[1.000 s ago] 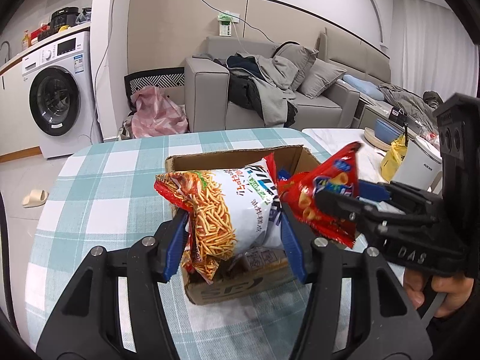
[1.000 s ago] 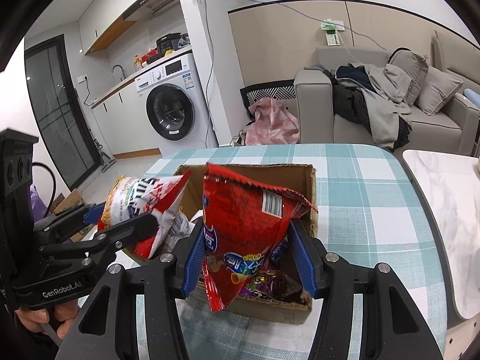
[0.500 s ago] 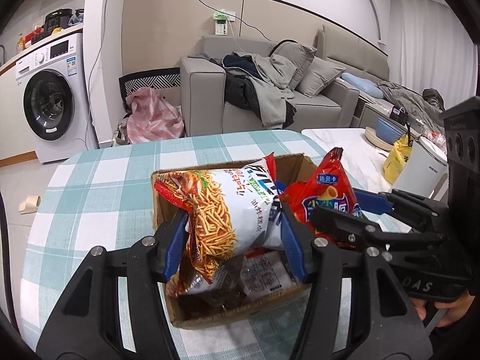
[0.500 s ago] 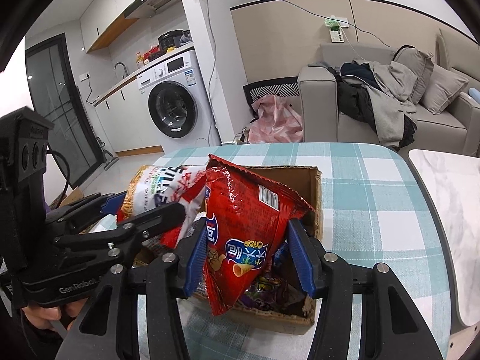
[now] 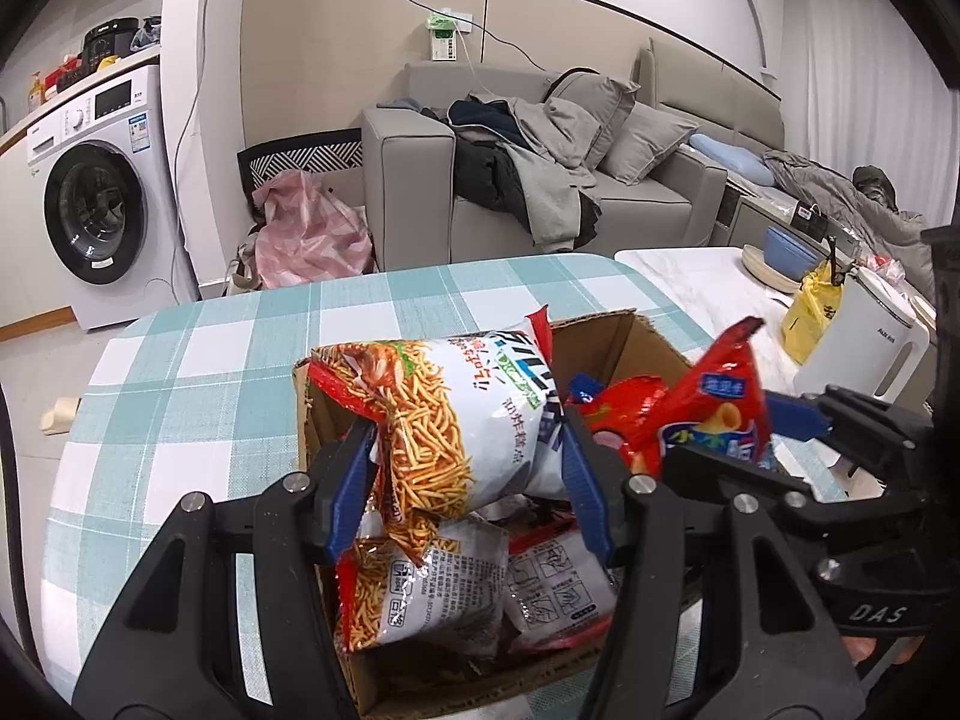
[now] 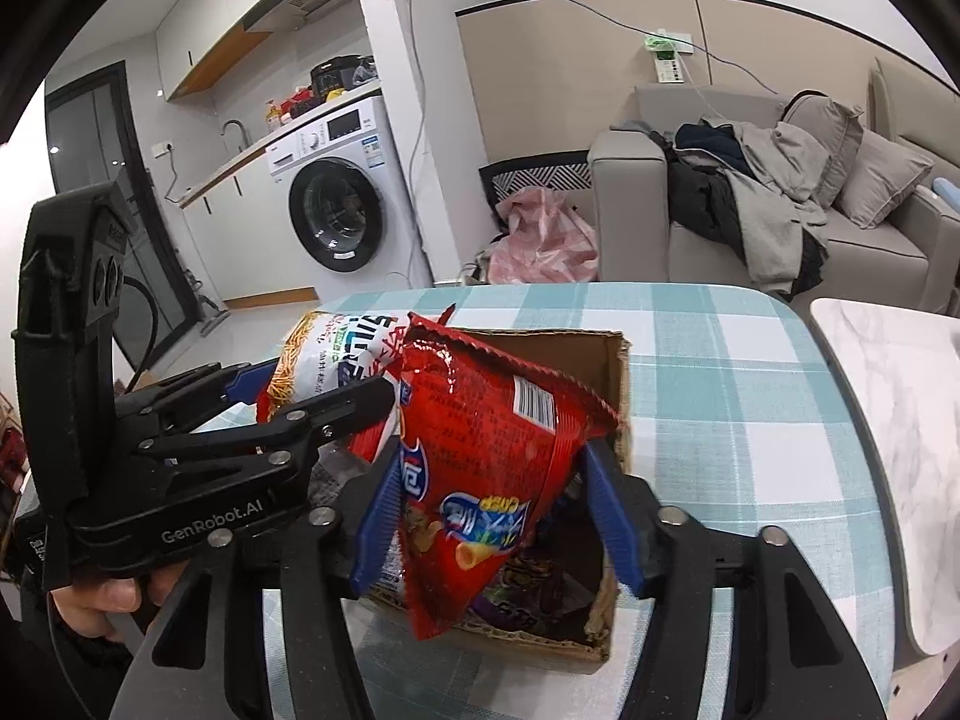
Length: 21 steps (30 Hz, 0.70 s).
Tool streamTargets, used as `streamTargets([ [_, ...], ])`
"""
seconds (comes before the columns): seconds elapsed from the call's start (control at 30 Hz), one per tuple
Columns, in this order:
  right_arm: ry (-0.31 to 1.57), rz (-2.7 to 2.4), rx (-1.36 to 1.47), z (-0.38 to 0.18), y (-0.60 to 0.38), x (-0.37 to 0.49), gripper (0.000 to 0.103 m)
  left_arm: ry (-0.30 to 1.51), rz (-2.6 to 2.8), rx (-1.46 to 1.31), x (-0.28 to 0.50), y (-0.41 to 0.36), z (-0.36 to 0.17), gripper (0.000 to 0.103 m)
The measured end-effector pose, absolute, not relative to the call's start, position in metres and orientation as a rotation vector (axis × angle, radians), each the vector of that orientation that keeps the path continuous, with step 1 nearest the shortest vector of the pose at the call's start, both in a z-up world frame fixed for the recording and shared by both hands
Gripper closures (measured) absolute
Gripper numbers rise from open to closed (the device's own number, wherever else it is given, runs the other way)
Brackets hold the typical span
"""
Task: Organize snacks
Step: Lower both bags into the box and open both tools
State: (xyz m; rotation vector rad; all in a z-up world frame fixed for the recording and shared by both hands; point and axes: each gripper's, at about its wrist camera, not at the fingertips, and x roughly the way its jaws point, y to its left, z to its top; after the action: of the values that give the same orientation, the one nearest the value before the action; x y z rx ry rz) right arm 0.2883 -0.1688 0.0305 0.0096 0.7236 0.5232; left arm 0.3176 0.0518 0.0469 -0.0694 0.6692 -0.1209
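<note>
My left gripper [image 5: 468, 480] is shut on a white noodle-snack bag [image 5: 462, 414] and holds it over the open cardboard box [image 5: 624, 336]. My right gripper [image 6: 492, 516] is shut on a red chip bag [image 6: 486, 438] and holds it over the same box [image 6: 618, 396]. The red bag [image 5: 708, 414] also shows at the right of the left wrist view, and the white bag [image 6: 324, 360] at the left of the right wrist view. Inside the box lie more snack packets [image 5: 420, 588], partly hidden by the bags.
The box stands on a table with a teal checked cloth [image 5: 198, 372]. A white marble table [image 6: 888, 396] adjoins on the right, with a white kettle [image 5: 864, 336] and a yellow bag [image 5: 810, 312]. Beyond are a grey sofa [image 5: 540, 180] and a washing machine [image 5: 90, 204].
Both grippers have moved closer over the box with their bags, so its inside and the packets in it now show. Both stay shut.
</note>
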Motion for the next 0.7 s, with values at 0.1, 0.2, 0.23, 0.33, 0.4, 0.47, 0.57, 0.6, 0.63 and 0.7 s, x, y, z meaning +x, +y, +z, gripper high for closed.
streamTargets([
  [0.1, 0.723, 0.532, 0.012, 0.032, -0.171, 0.285, 0.040, 0.683, -0.121, -0.069, 0.322, 0.052, 0.041, 0.048],
  [0.2, 0.710, 0.543, -0.006, 0.034, -0.170, 0.280, 0.042, 0.699, -0.129, -0.071, 0.324, 0.051, 0.033, 0.048],
  [0.23, 0.710, 0.551, -0.005, 0.035, -0.170, 0.278, 0.042, 0.701, -0.131, -0.072, 0.324, 0.051, 0.032, 0.048],
  [0.33, 0.703, 0.568, -0.007, 0.037, -0.169, 0.276, 0.043, 0.698, -0.137, -0.079, 0.322, 0.051, 0.032, 0.048],
  [0.4, 0.698, 0.575, -0.017, 0.039, -0.166, 0.276, 0.050, 0.691, -0.138, -0.090, 0.318, 0.054, 0.034, 0.048],
  [0.47, 0.700, 0.601, -0.005, 0.038, -0.163, 0.277, 0.051, 0.682, -0.133, -0.095, 0.312, 0.058, 0.039, 0.047],
  [0.57, 0.705, 0.617, 0.006, 0.035, -0.158, 0.279, 0.052, 0.679, -0.135, -0.092, 0.305, 0.062, 0.044, 0.046],
  [0.6, 0.707, 0.628, 0.008, 0.035, -0.156, 0.279, 0.051, 0.677, -0.133, -0.091, 0.303, 0.064, 0.045, 0.046],
  [0.63, 0.716, 0.632, 0.007, 0.035, -0.153, 0.280, 0.047, 0.679, -0.129, -0.089, 0.302, 0.064, 0.046, 0.045],
  [0.7, 0.719, 0.608, -0.021, 0.036, -0.148, 0.279, 0.036, 0.687, -0.121, -0.096, 0.300, 0.067, 0.047, 0.041],
])
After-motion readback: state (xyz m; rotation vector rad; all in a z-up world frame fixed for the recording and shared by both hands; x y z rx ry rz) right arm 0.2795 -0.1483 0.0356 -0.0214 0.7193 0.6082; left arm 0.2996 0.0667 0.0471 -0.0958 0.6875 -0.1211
